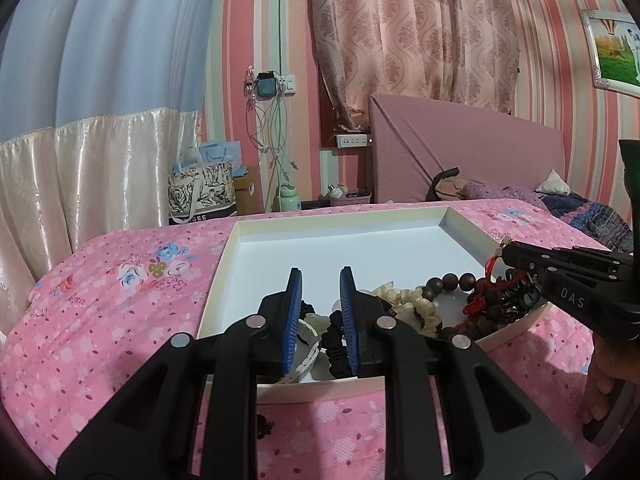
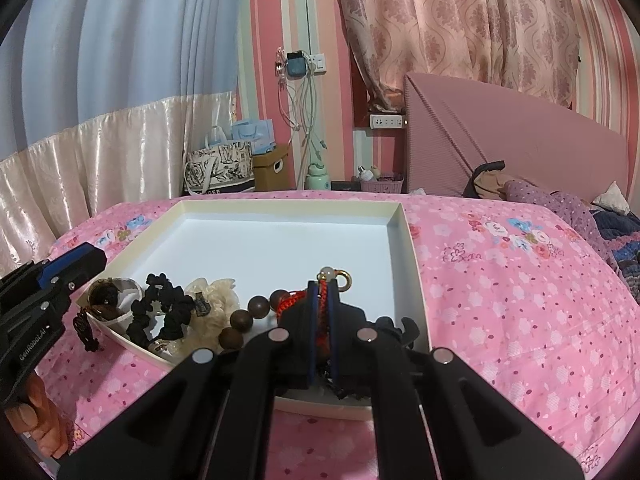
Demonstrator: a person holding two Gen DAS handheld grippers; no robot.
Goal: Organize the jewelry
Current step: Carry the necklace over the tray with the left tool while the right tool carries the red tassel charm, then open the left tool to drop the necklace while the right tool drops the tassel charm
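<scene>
A shallow white tray (image 1: 320, 240) (image 2: 280, 236) lies on the pink floral bedspread. Its near part holds a black scrunchie (image 2: 164, 312), a cream scrunchie (image 2: 216, 292) (image 1: 404, 300), a brown wooden bead bracelet (image 2: 256, 308) (image 1: 452, 282), a white watch band (image 1: 308, 344) and dark trinkets. My right gripper (image 2: 323, 286) is shut on a red cord charm (image 2: 296, 298) with a pale bead and gold ring, low over the tray; it also shows in the left wrist view (image 1: 508, 246). My left gripper (image 1: 320, 276) is open and empty above the tray's near left corner.
A dark tasselled piece (image 2: 86, 330) hangs over the tray's left rim onto the bedspread (image 2: 520, 300). A small dark piece (image 1: 264, 426) lies on the bedspread in front of the tray. A pink headboard (image 1: 460, 148), pillows and clothes sit at the right.
</scene>
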